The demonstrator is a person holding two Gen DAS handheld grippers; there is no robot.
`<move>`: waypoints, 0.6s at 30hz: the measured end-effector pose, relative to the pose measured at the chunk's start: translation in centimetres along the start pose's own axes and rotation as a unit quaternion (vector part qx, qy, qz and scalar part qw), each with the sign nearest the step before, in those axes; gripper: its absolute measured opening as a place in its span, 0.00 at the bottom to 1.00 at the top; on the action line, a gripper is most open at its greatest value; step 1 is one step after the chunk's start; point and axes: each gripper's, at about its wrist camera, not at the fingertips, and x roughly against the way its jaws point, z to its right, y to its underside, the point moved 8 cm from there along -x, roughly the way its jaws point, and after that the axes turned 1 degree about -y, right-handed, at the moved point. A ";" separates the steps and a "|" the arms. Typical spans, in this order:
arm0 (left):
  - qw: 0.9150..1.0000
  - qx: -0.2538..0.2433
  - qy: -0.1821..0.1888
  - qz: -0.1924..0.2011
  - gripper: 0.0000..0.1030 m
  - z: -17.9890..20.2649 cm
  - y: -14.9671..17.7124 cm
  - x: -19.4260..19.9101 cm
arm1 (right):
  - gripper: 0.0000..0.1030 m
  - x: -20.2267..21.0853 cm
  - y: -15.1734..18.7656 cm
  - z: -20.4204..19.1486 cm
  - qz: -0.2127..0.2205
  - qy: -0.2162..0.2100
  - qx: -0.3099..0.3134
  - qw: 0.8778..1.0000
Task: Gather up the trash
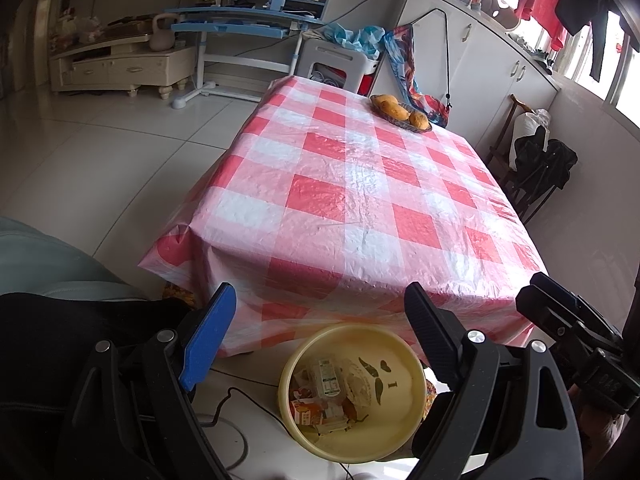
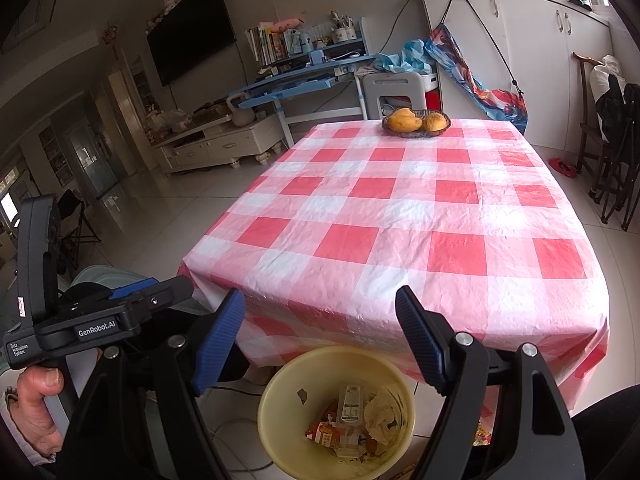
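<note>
One yellow bin (image 2: 276,436) holds trash; three mangoes (image 2: 416,121) in basket (image 2: 444,128).

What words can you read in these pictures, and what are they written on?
"GenRobot.AI": on the side of the left gripper.
"Data Acquisition System": small print on that gripper's handle end.
Print on the cartons in the yellow trash bin: too small to read.
Book spines on the blue desk shelf: too blurred to read.

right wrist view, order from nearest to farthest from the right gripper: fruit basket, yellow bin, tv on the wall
1. yellow bin, on the floor just below the right gripper
2. fruit basket, at the table's far edge
3. tv, on the far wall, left
</note>
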 end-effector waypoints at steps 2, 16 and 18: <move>1.000 -0.001 -0.001 0.000 0.80 0.0 0.0 0.0 | 0.72 0.0 0.0 0.0 0.001 0.000 -0.001 1.000; 1.000 -0.004 -0.005 0.004 0.80 -0.5 -0.1 0.0 | 0.72 0.1 -0.1 0.0 0.002 0.000 -0.002 1.000; 1.000 -0.004 -0.004 0.004 0.80 -0.6 -0.1 0.0 | 0.72 0.1 -0.1 0.0 0.002 0.000 -0.002 1.000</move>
